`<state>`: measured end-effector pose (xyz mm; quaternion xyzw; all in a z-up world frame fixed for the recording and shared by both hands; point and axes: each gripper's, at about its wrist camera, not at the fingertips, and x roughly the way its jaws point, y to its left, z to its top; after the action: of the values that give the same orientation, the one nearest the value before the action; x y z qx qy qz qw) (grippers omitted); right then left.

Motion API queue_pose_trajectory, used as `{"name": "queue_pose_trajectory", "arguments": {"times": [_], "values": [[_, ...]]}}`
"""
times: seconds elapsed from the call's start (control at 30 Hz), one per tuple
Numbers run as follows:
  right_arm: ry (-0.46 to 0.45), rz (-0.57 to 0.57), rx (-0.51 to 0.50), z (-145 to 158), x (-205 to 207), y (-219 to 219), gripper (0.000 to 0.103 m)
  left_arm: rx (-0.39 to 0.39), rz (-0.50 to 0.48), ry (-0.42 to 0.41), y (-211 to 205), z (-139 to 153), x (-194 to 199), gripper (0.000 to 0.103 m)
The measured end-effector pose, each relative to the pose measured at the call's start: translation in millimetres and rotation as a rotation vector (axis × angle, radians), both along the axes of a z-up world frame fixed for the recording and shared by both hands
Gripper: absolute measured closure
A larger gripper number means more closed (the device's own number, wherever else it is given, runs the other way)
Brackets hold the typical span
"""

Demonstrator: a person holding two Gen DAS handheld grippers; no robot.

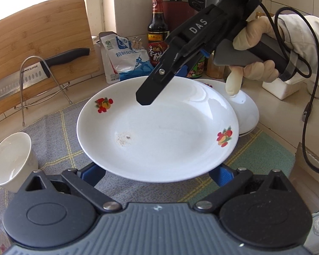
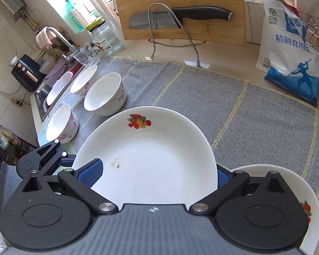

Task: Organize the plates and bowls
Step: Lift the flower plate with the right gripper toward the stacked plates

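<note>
A white plate with fruit decals (image 1: 157, 131) is held above the grey checked cloth (image 1: 53, 140). It also shows in the right wrist view (image 2: 151, 159). My left gripper (image 1: 157, 173) has the plate's near edge between its blue pads, with the jaws wide. My right gripper (image 2: 159, 176) has the plate's far edge between its pads; its fingertips (image 1: 146, 97) show over the plate in the left wrist view. More white plates (image 1: 244, 114) lie stacked under the plate's right edge. A white bowl (image 1: 10, 161) stands at left. Three flowered bowls (image 2: 105, 94) stand by the sink.
A bamboo cutting board (image 2: 180, 10) with a knife (image 2: 180, 14) on a wire rack leans at the back. A salt bag (image 2: 291, 53) and a vinegar bottle (image 1: 157, 36) stand on the counter. The sink (image 2: 51, 87) with a tap is at the far left.
</note>
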<state>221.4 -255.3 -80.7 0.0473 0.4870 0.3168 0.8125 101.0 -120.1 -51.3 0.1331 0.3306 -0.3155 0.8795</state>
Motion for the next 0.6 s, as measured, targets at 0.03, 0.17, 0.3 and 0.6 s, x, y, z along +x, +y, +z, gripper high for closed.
{"name": "queue_pose_trajectory", "arguments": {"times": [0.03, 0.17, 0.3, 0.6], "values": [[0.0, -0.011, 0.001, 0, -3, -4, 0.0, -0.002, -0.011, 0.001, -3, 0, -1, 0.002], [0.002, -0.061, 0.006, -3, -16, -22, 0.0, -0.005, -0.056, 0.003, -15, 1, -3, 0.002], [0.003, -0.109, 0.012, -5, -28, -41, 0.0, -0.007, -0.1, 0.014, -31, -1, -5, 0.002], [0.019, -0.202, 0.025, -17, -45, -79, 0.0, -0.014, -0.17, 0.044, -55, -8, -2, 0.002]]}}
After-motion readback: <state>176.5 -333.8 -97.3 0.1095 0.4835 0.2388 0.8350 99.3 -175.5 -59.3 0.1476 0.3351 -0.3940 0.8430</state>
